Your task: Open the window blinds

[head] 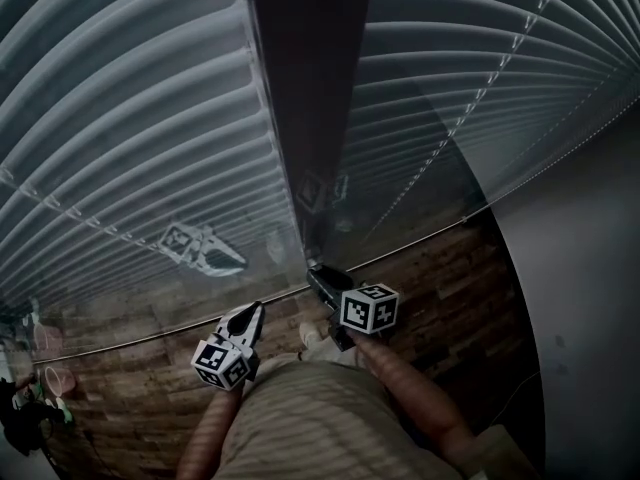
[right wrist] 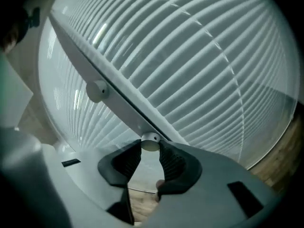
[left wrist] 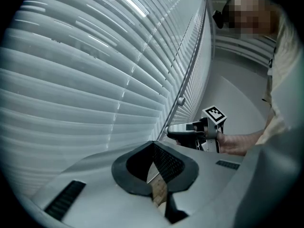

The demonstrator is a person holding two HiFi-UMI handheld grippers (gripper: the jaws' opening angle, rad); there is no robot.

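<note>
1. Window blinds [head: 130, 118] fill the whole wall in front of you, on both sides of the dark upright frame [head: 310, 88]; the slats [right wrist: 199, 65] lie flat and overlapping, so I'd call them closed for now.
2. Your right gripper [right wrist: 151, 148] is clamped on a small white round knob [right wrist: 151, 143] on the pale frame bar [right wrist: 118, 101], pinched right at the jaw tips; a second knob [right wrist: 97, 90] sits further up the same bar, untouched.
3. Your left gripper [left wrist: 153, 148] is clenched on nothing, jaws together, hanging near the blinds beside the right one.
4. Step in hand looks like working that knob to tilt the slats; nothing's opened yet.
5. Next move, imo: roll the wrist while keeping the pinch firm; it's a shallow tip grip, so the knob could slip out; watch the slats to check your direction.
</note>
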